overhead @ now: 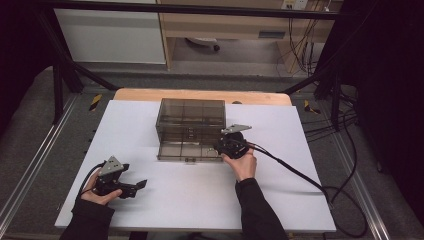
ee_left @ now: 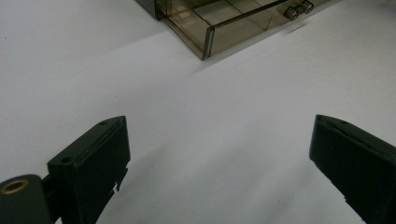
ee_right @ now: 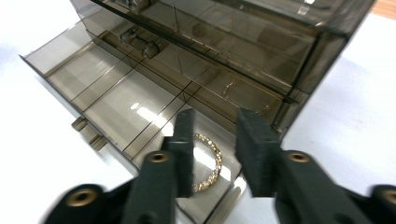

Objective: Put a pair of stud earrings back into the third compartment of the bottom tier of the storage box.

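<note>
Item 1: smoked-clear drawer organiser [overhead: 190, 122], centre of white tabletop [overhead: 165, 200], toward far edge. Bottom drawer [overhead: 186, 150] pulled out toward person; divided into compartments; two small knobs on front.

Item 2: gold beaded bracelet [ee_right: 208, 162], lying flat in end compartment of open drawer, on the side nearest right hand. Partly hidden behind one jaw in right gripper view.

Item 3: right gripper [ee_right: 215, 149], at right front corner of drawer, directly over bracelet. Jaws partly spread, pinching nothing; bracelet lies below/between them, pads not pressing on it.

Item 4: left gripper [ee_left: 219, 158], near left front corner of tabletop, well apart from organiser. Jaws spread wide, nothing between; bare tabletop beneath.

Cables trail from both grippers.
</note>
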